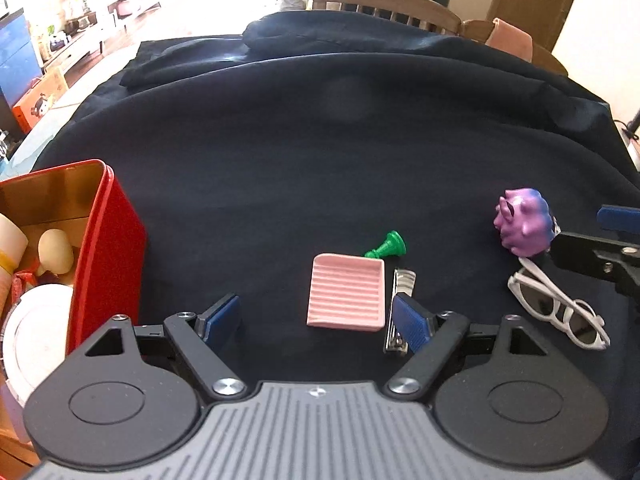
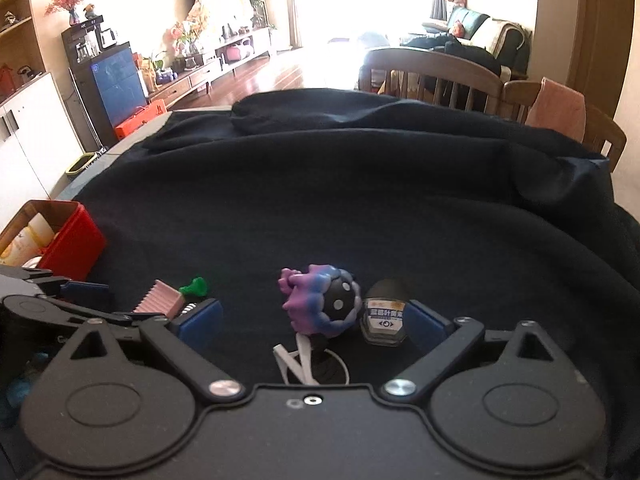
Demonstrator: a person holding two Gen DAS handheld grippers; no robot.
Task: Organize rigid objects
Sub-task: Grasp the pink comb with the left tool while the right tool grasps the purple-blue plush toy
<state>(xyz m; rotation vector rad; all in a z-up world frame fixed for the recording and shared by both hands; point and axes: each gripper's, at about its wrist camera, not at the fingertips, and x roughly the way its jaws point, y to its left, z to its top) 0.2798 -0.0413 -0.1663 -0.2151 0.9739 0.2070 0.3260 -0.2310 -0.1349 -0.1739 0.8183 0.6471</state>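
Observation:
On the dark cloth lie a pink ribbed tray, a green chess pawn, a metal nail clipper, a purple-blue toy figure and white sunglasses. My left gripper is open and empty, low over the cloth, with the pink tray between its fingers. My right gripper is open and empty; the toy figure, the sunglasses and a small dark labelled jar lie between its fingers. The pink tray and pawn show to its left.
An open red tin box with several items inside stands at the left; it also shows in the right wrist view. Folded dark cloth is heaped at the table's far edge. Wooden chairs stand behind the table.

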